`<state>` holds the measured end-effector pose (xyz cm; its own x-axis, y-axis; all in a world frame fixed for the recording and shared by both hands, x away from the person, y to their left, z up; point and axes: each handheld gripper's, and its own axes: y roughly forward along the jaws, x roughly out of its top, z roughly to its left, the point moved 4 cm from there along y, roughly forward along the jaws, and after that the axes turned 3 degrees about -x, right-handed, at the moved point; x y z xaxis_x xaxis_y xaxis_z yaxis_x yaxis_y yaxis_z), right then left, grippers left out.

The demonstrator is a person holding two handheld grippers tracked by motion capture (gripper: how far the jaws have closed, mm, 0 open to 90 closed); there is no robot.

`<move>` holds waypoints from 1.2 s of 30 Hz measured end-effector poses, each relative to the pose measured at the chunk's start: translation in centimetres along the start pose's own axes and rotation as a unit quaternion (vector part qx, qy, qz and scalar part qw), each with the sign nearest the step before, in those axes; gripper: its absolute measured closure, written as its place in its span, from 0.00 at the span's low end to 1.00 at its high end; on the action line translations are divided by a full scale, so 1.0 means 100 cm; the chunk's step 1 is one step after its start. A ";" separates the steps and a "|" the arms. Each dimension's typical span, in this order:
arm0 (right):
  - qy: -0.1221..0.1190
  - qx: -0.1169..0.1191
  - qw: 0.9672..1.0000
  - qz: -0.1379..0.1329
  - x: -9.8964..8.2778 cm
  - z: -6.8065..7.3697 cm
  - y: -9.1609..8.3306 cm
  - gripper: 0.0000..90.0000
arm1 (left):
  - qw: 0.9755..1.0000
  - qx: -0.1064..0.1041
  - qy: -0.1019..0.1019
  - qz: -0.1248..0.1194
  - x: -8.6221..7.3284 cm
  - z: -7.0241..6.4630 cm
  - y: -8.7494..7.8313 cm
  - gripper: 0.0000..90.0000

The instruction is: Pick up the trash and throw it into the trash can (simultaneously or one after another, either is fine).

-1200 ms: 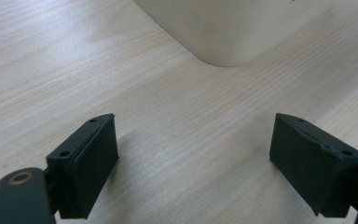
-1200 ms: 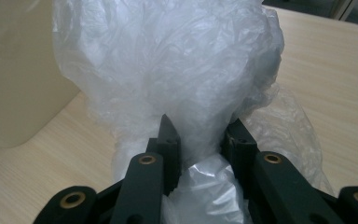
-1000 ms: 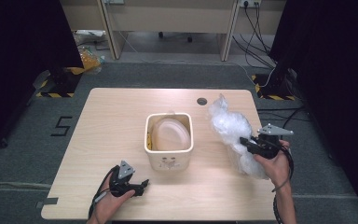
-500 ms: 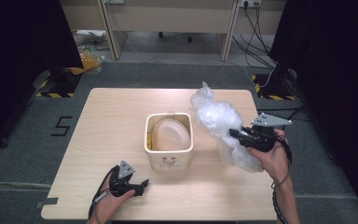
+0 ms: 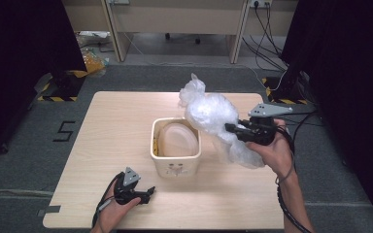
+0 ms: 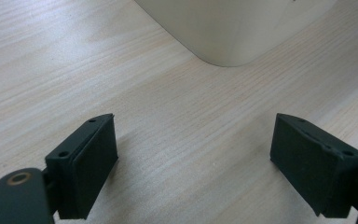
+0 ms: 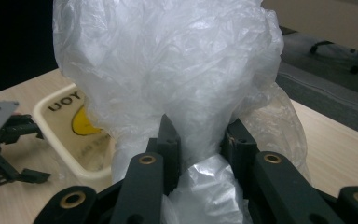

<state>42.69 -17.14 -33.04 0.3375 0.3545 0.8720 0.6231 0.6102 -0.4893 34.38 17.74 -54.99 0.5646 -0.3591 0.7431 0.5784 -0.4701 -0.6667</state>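
Observation:
A crumpled clear plastic bag hangs in the air to the right of the cream bin, its top leaning over the bin's right rim. My right gripper is shut on the bag's bunched middle, and in the right gripper view both jaws pinch the film between them. The bin stands mid-table with a pale rounded shape inside it. My left gripper rests open near the table's front edge, in front of the bin. In the left gripper view its jaws stand wide apart over bare wood, facing the bin's corner.
The wooden table has free surface left of the bin and along the back. A small dark hole sits near the back edge. Dark curtains flank both sides, and cables and desk legs lie on the floor beyond.
My right gripper has lifted the bag off the table and carried it left toward the bin. The left gripper has stayed where it was.

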 end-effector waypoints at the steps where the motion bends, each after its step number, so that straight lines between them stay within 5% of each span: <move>1: -0.003 0.006 1.000 0.001 0.005 0.003 0.002 0.81 | 1.000 0.000 0.000 0.000 0.000 0.000 0.000 0.15; 15: -0.038 0.067 0.997 0.013 0.047 0.050 0.047 0.81 | 1.000 0.000 0.000 0.000 0.000 0.000 0.000 0.16; 25: -0.051 0.088 0.994 0.030 0.062 0.072 0.086 0.81 | 1.000 -0.001 0.001 0.002 0.000 0.000 0.000 0.16; 36: -0.046 0.119 0.989 0.080 0.035 0.079 0.131 0.81 | 1.000 0.000 -0.001 0.001 0.000 0.000 0.000 0.16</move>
<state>46.43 -2.31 -36.48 0.3452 0.5168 0.7834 0.3794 0.6866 -0.6201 34.35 17.77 -54.99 0.5661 -0.3588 0.7422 0.5779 -0.4692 -0.6677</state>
